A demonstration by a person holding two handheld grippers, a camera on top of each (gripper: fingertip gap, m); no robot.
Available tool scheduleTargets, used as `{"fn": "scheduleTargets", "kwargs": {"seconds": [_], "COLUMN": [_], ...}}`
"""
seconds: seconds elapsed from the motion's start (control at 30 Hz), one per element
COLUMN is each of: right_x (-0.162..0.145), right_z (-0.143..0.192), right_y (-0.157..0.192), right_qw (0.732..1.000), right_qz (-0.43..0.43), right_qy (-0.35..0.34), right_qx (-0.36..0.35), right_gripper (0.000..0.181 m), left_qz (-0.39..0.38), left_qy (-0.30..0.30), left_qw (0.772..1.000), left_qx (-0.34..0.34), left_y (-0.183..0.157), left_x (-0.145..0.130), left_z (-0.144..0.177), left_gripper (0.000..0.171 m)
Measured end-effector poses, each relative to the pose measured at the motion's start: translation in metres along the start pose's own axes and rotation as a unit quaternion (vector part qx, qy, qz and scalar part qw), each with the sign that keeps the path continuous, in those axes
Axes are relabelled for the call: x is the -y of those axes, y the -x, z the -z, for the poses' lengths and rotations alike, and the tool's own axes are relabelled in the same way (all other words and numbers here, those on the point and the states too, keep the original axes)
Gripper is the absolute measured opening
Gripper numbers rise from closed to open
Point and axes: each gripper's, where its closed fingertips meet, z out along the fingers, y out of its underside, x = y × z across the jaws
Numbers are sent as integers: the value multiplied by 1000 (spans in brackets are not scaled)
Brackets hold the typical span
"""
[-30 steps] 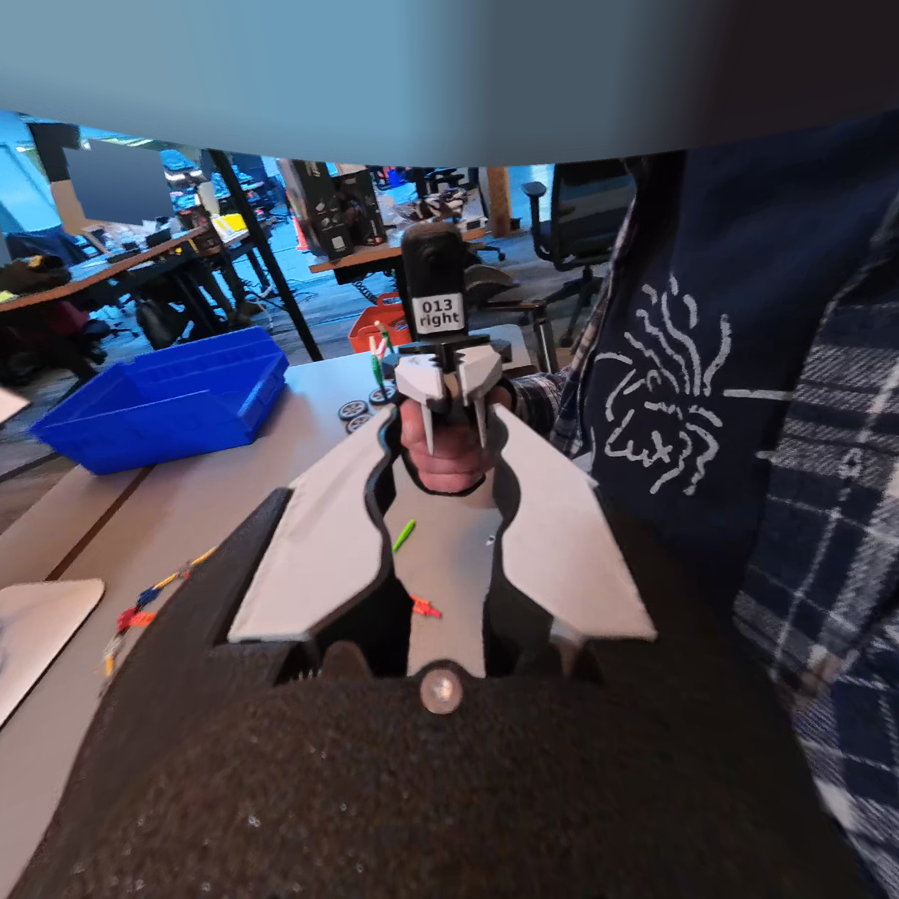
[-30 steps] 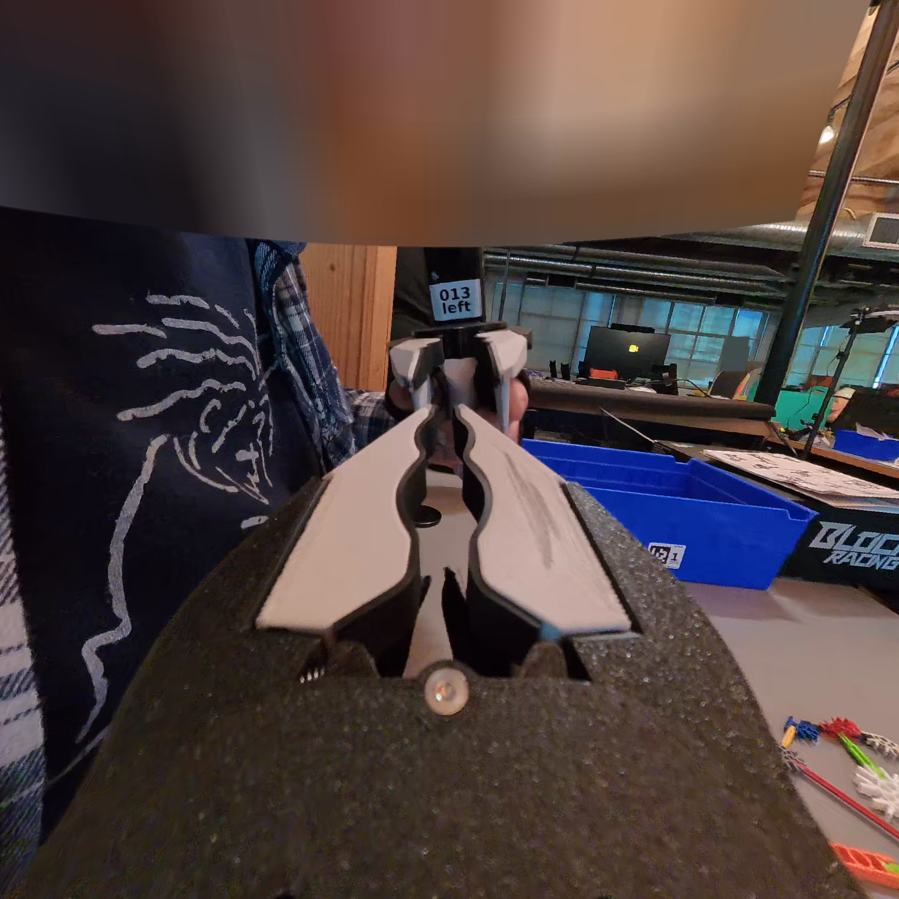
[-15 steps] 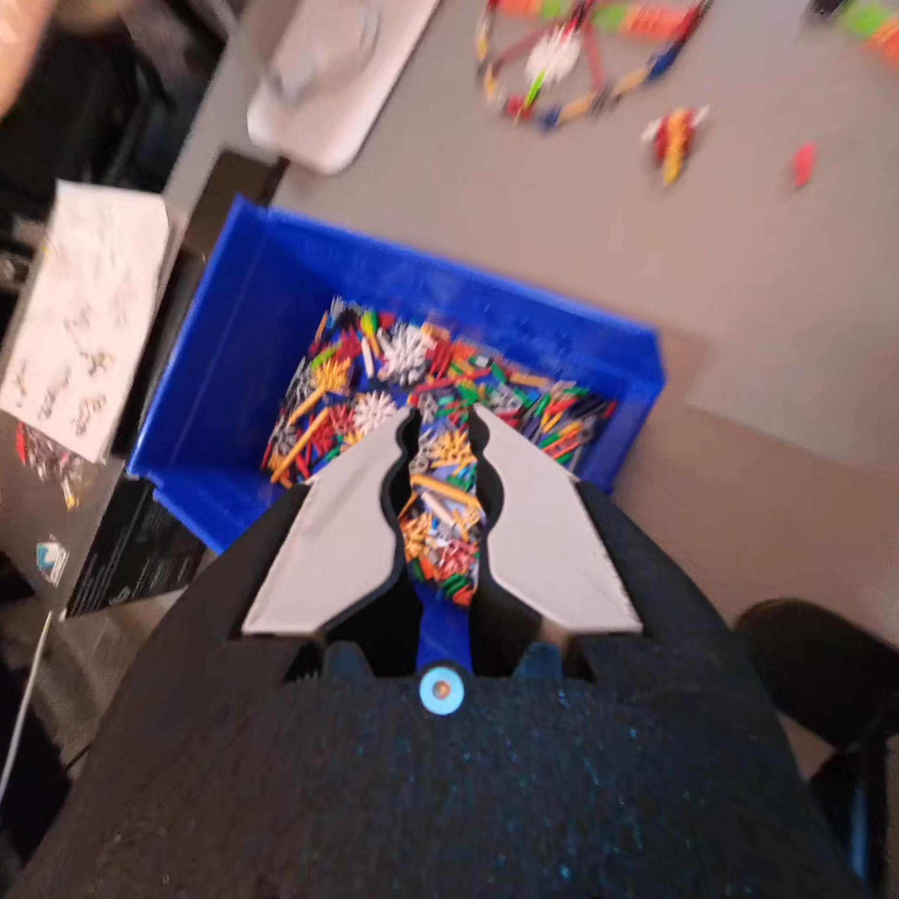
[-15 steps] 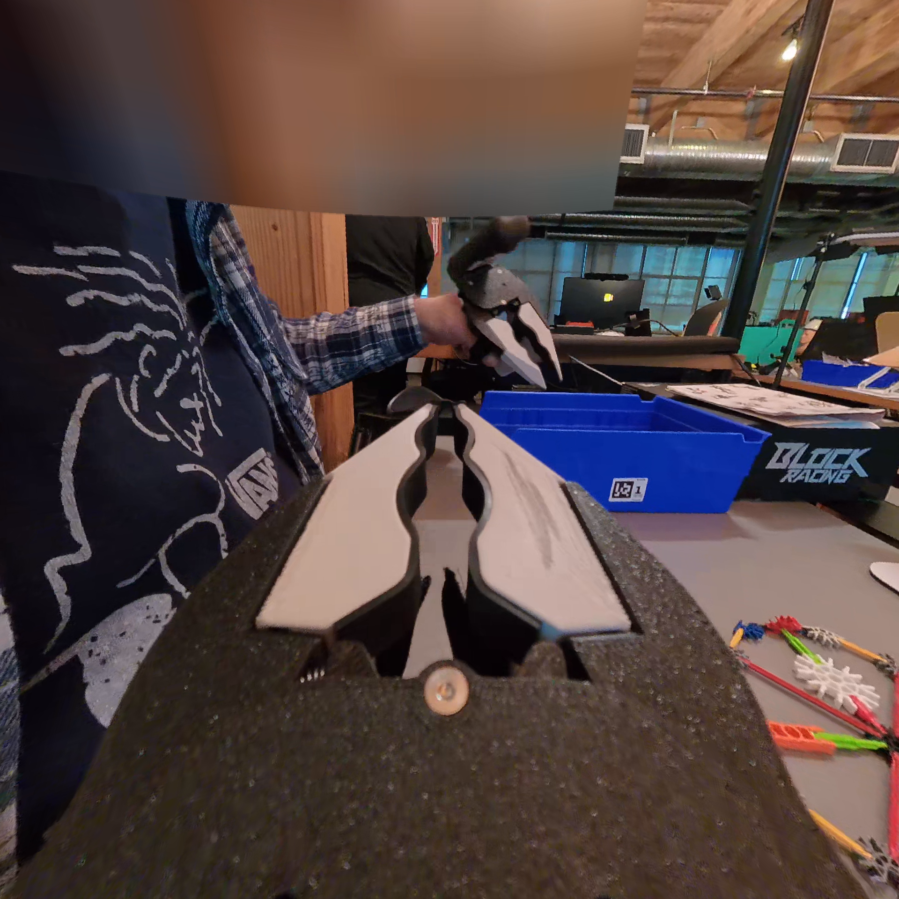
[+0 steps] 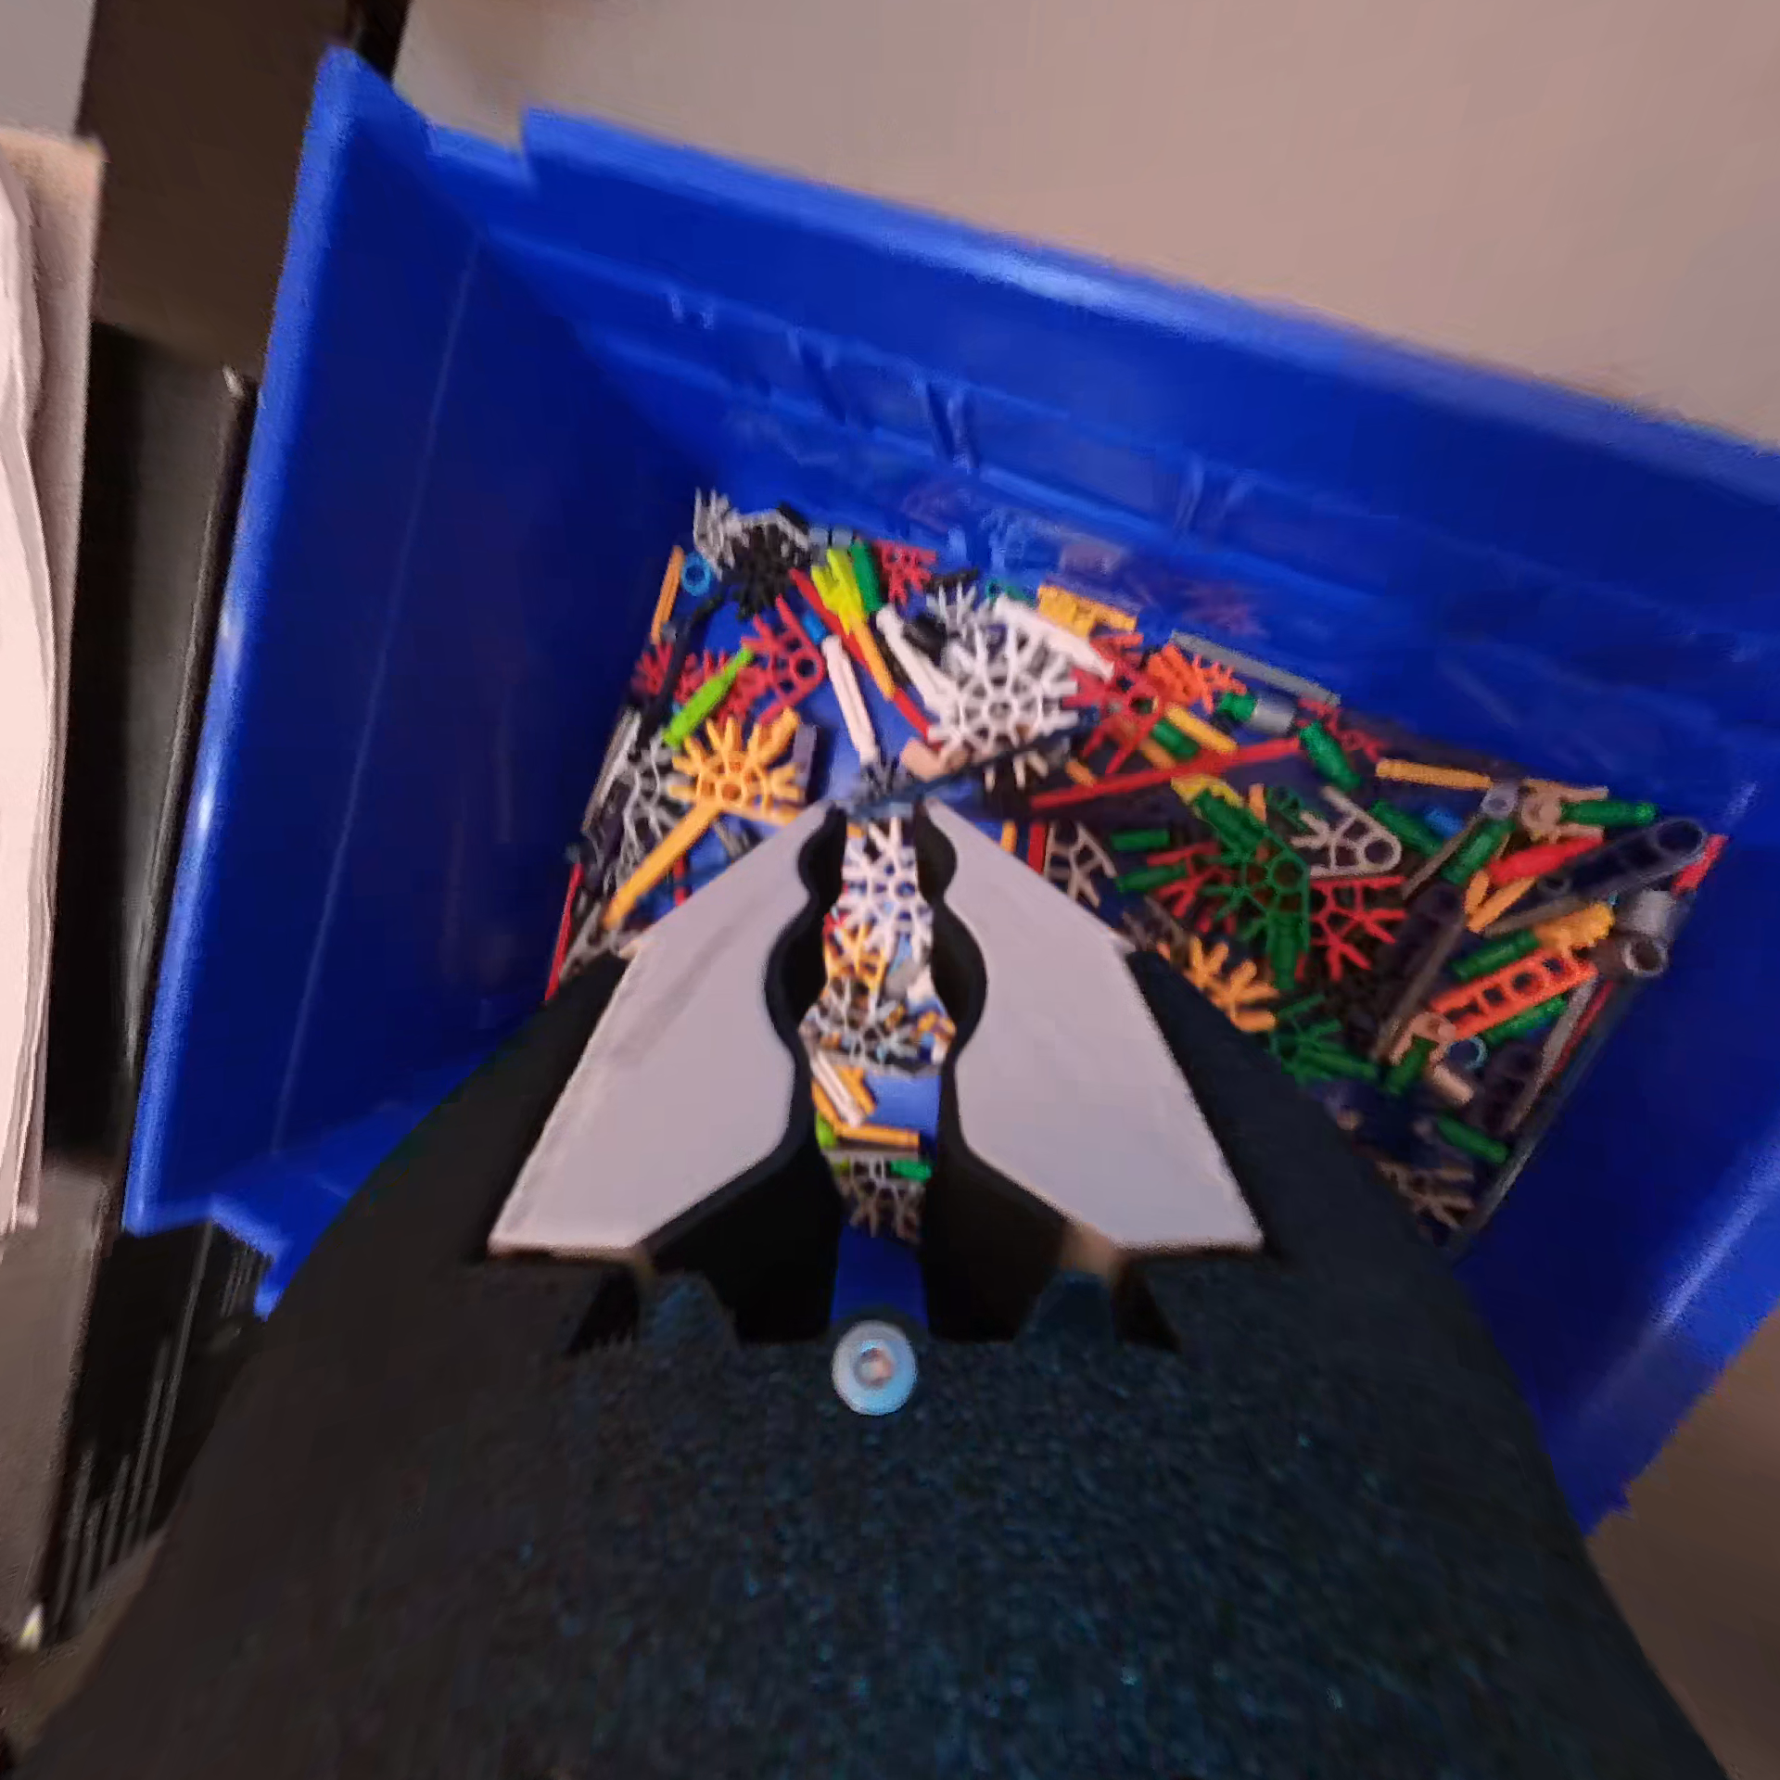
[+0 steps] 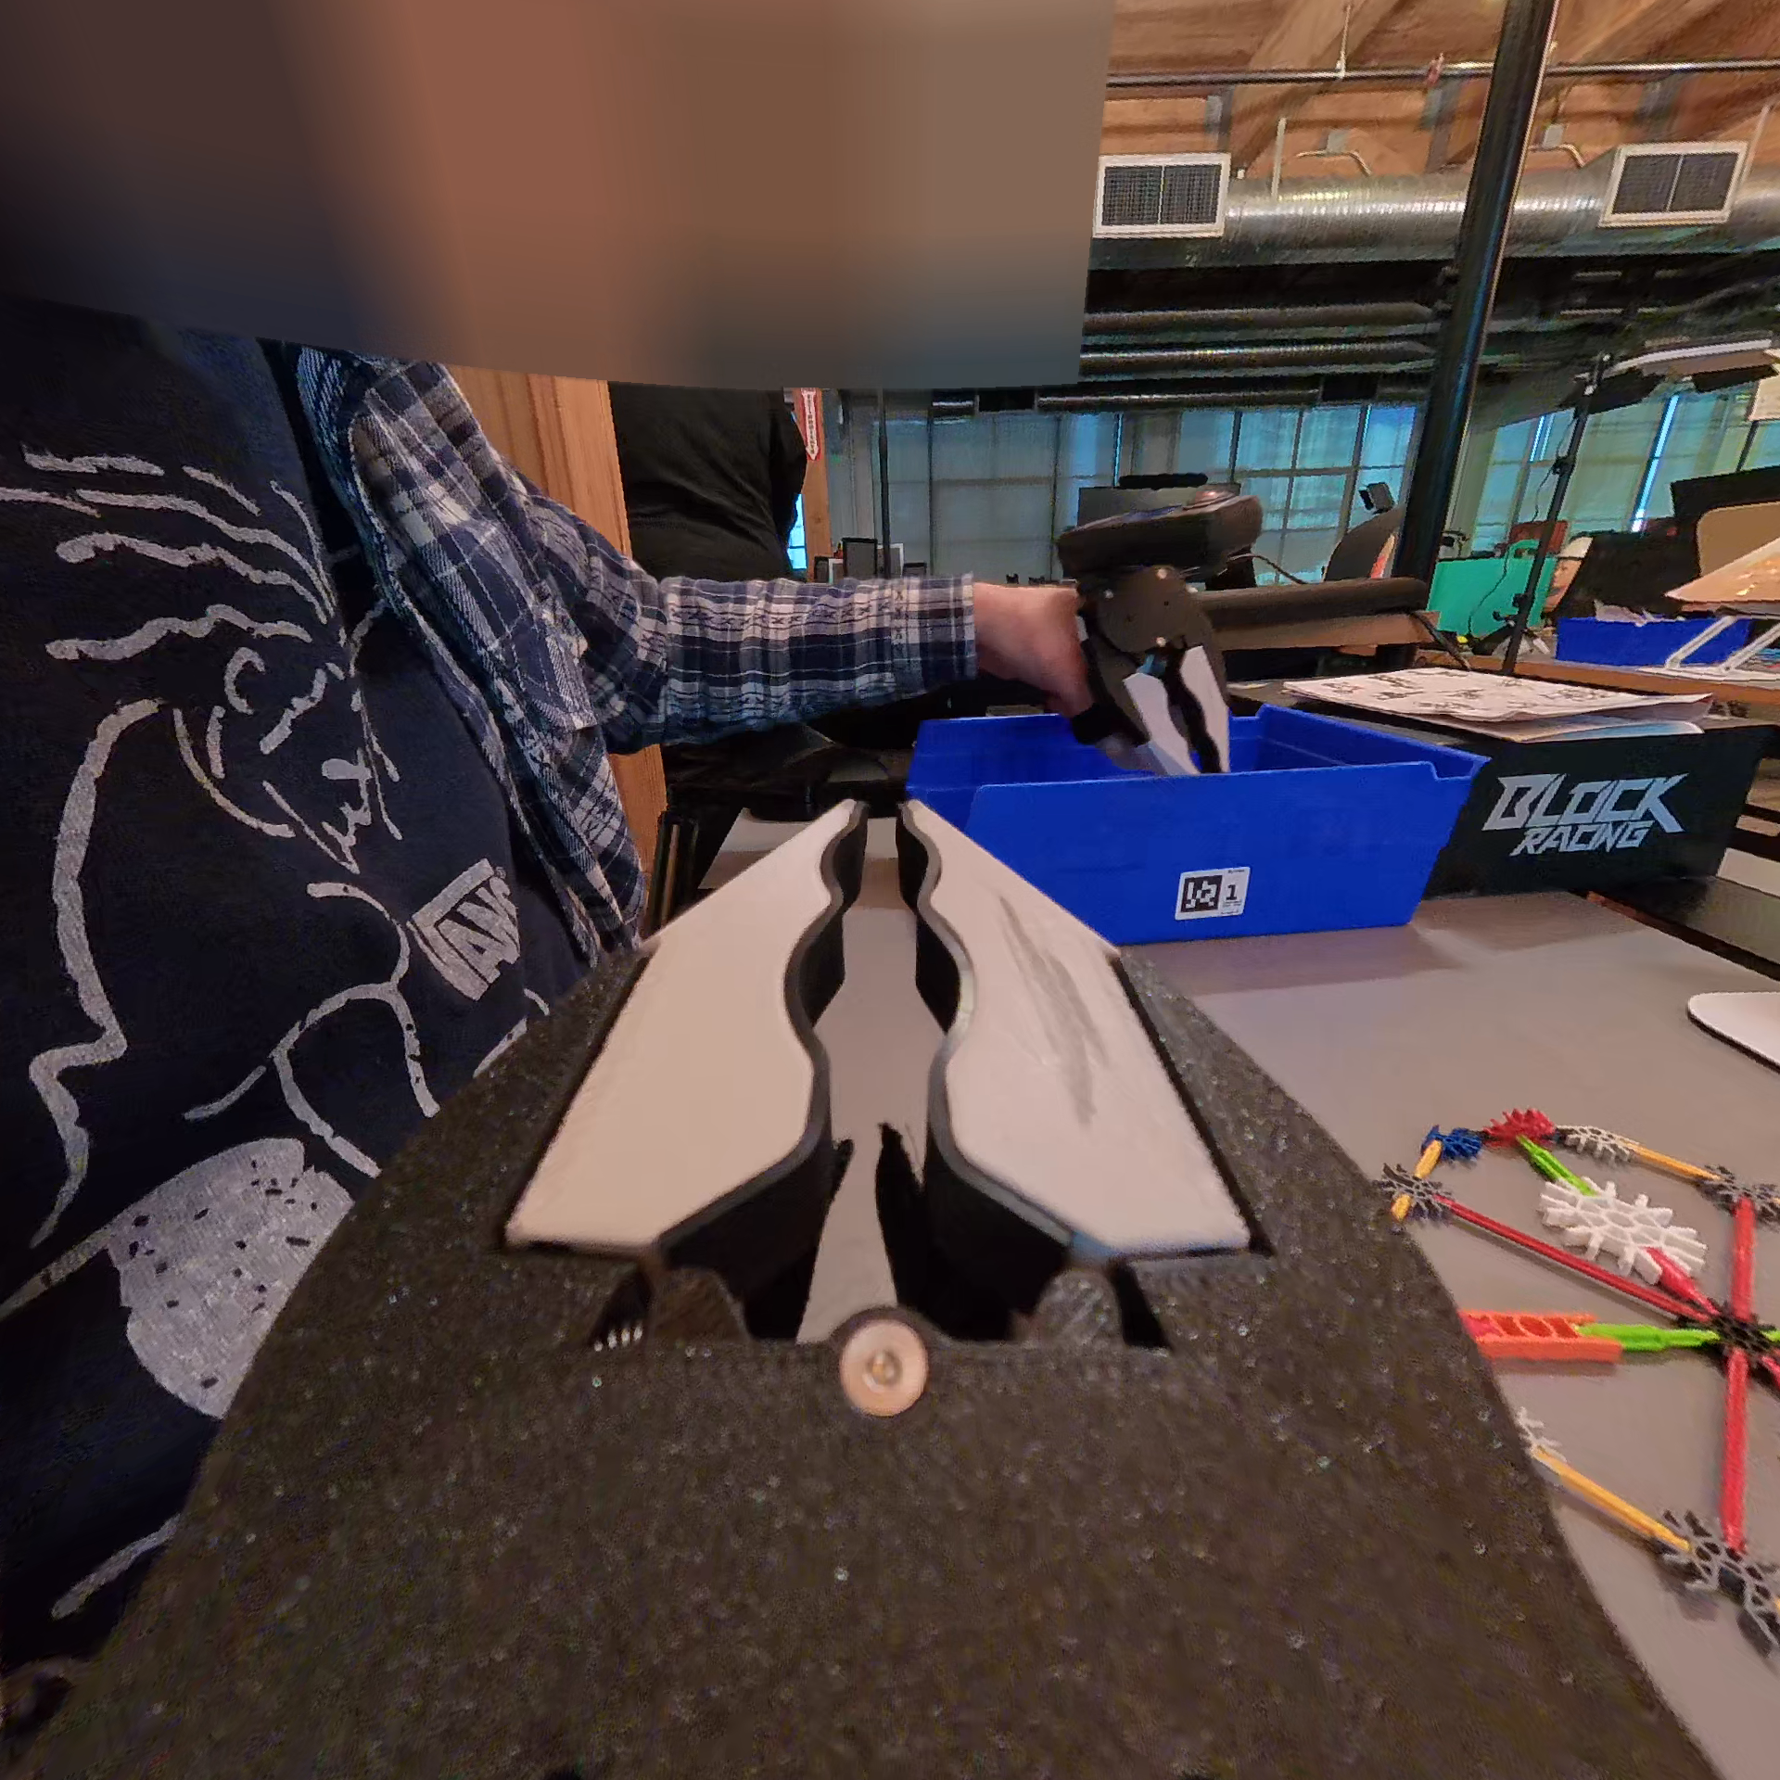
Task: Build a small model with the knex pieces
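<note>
Above the blue bin (image 5: 405,674) hangs the left gripper (image 5: 875,819), pointing down into it. Its two fingers stand a little apart, with a narrow gap between the tips, and nothing is held between them. Under the tips lies a heap of small plastic building parts (image 5: 1204,848): rods and snowflake-shaped connectors in red, green, yellow, orange, white and grey. The heap covers the floor of the bin on the side away from the tall wall. A white connector (image 5: 881,881) shows through the gap between the fingers; whether the tips touch the heap I cannot tell, because the picture is blurred.

In the right wrist view the same bin (image 6: 1204,848) stands on a grey table (image 6: 1445,1011), and the left gripper (image 6: 1180,742) reaches into it from above, held by a hand (image 6: 1026,636) with a plaid sleeve (image 6: 771,626).

The right gripper (image 6: 881,819) is on the near side of the bin, over the table, well apart from the bin's front wall. Its fingers are almost together, only a slim gap remains, and they hold nothing. To the right of this gripper, on the table, lies a built figure of rods and connectors (image 6: 1637,1281). Behind the bin stands a black box (image 6: 1589,828) with papers (image 6: 1493,693) on top.
</note>
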Motion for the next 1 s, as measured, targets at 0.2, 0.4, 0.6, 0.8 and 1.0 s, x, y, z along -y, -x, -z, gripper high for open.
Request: {"fn": "scheduleTargets", "kwargs": {"seconds": [0.2, 0.4, 0.6, 0.8, 1.0], "right_x": [-5, -5, -7, -8, -7], "right_z": [-1, -1, -2, -3, -1], "right_y": [-3, -4, -5, -6, -7], "right_qw": [1000, 1000, 1000, 1000, 1000], "right_qz": [-6, -5, -6, -5, -6], "right_qy": [5, 7, 10, 11, 9], "right_qx": [-1, -8, -8, -9, -12], "right_gripper": [5, 5, 5, 5, 5], "left_qz": [11, 9, -65, -165, -192], "left_qy": [4, 37, 12, 27, 44], "left_qw": [999, 994, 982, 970, 965], "left_qx": [-41, -106, -176, -178, -172], "left_y": [2, -18, -55, -85, -88], "left_x": [21, 12, 7, 1, -2], "left_z": [-30, -37, -11, -23, -34], "left_gripper": [11, 8, 10, 12, 10]}}
